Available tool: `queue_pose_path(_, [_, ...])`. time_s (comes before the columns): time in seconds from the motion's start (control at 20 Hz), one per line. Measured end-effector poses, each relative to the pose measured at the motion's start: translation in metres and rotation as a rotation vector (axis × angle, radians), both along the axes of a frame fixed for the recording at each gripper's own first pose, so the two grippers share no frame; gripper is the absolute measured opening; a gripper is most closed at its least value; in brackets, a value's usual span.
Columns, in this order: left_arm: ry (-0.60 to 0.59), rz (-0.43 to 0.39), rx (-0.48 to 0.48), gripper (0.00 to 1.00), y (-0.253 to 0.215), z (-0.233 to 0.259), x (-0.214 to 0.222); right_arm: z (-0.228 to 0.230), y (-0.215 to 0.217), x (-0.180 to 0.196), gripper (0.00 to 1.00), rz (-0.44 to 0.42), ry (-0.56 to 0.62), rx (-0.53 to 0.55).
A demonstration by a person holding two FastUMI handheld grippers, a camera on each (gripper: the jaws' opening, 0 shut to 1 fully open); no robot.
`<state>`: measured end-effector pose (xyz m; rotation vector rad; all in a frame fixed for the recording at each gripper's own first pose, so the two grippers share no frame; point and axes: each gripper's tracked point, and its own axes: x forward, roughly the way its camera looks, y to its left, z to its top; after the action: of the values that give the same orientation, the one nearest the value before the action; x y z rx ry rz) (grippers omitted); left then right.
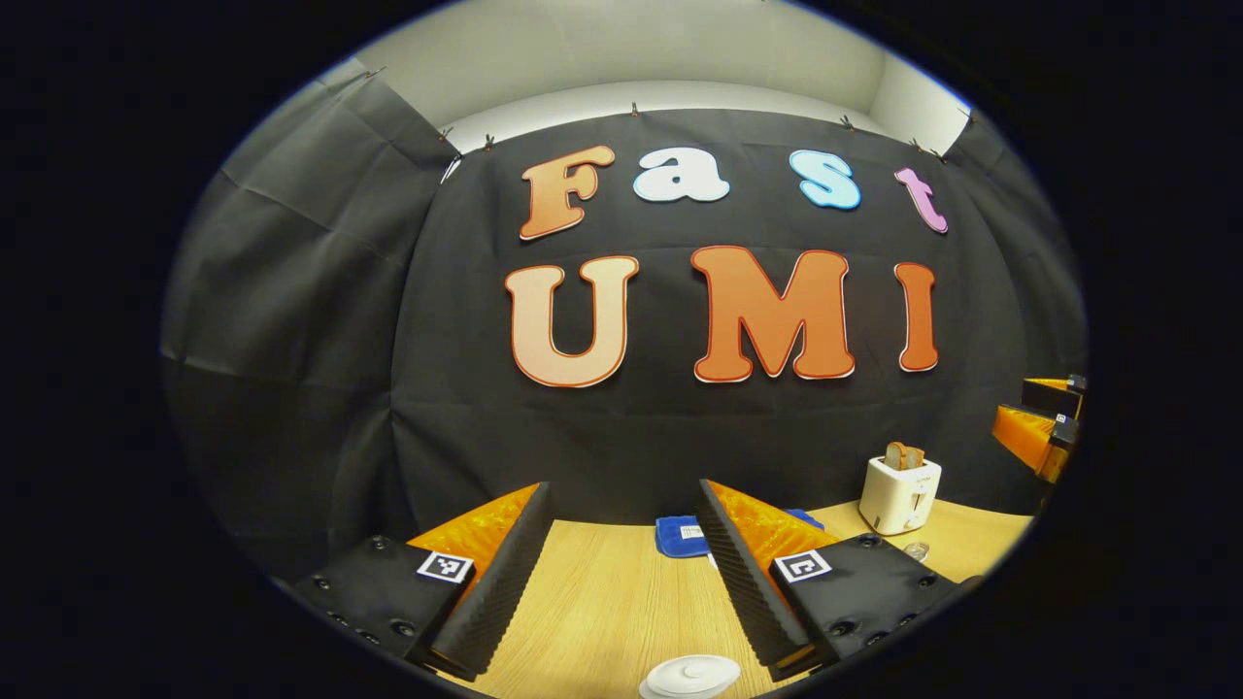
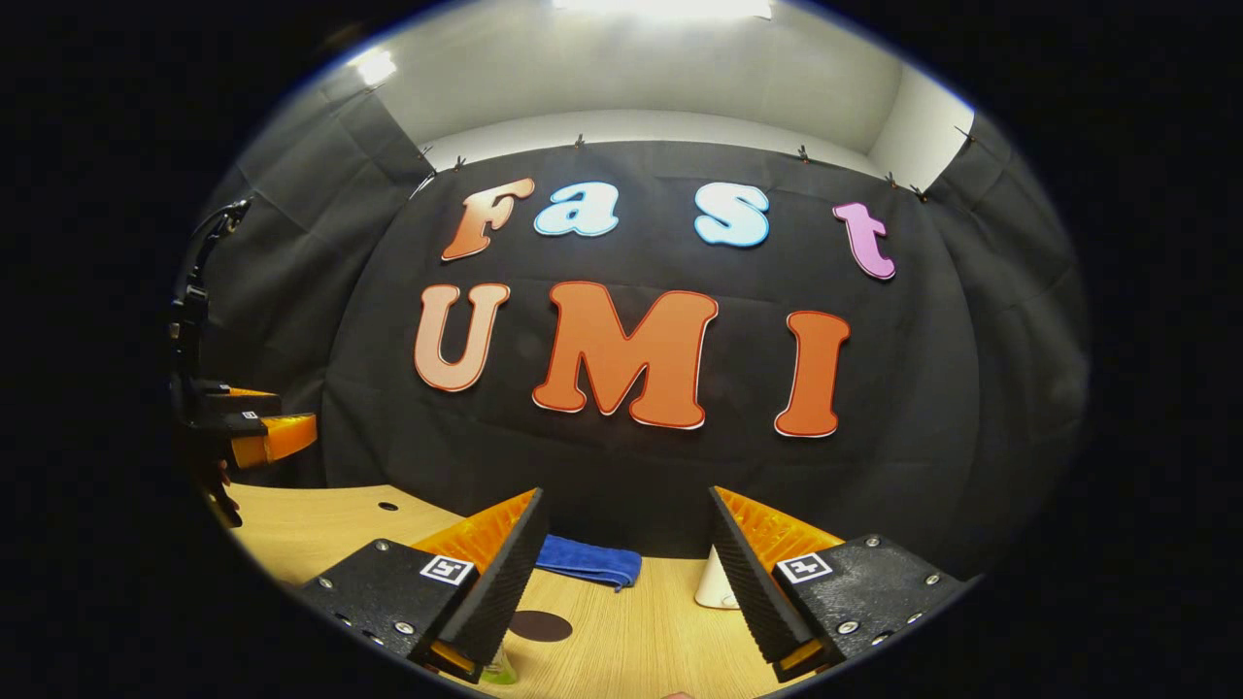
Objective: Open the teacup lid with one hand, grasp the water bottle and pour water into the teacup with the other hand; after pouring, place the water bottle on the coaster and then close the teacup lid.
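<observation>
Both grippers hang spread and empty above the wooden table (image 1: 602,602), the left gripper (image 1: 621,573) poised just behind the white teacup lid (image 1: 691,675) lying below its fingers, while the right gripper (image 2: 626,582) faces the dark coaster (image 2: 541,626).

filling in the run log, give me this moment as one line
phase: before first grasp | left tool: open, above teacup lid, not touching | right tool: open, holding nothing | coaster: bare | lid: on
</observation>
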<state>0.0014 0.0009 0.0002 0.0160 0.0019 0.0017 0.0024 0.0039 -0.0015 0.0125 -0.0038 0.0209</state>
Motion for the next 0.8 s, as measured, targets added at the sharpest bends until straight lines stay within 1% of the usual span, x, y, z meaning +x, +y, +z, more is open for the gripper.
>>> queue_pose_path(0.3, [0.027, -0.010, 0.000, 0.97, -0.001, -0.012, 0.000, -0.016, 0.002, -0.001, 0.97, 0.014, 0.033, 0.008])
queue_pose_path(0.5, [0.047, -0.028, 0.012, 0.97, -0.005, -0.027, -0.002, -0.032, 0.008, -0.006, 0.98, 0.040, 0.060, 0.019])
queue_pose_path(0.65, [0.078, -0.098, 0.030, 0.97, -0.024, -0.049, -0.004, -0.052, 0.004, -0.007, 0.97, 0.039, 0.102, 0.027])
queue_pose_path(0.7, [0.096, -0.111, 0.034, 0.95, -0.027, -0.059, -0.005, -0.060, 0.006, -0.008, 0.97, 0.045, 0.123, 0.040])
queue_pose_path(0.75, [0.122, -0.129, 0.040, 0.99, -0.032, -0.073, -0.006, -0.069, 0.012, -0.009, 0.98, 0.071, 0.146, 0.065])
queue_pose_path(0.8, [0.140, -0.137, 0.044, 0.97, -0.034, -0.081, -0.007, -0.074, 0.016, -0.011, 0.97, 0.091, 0.157, 0.081])
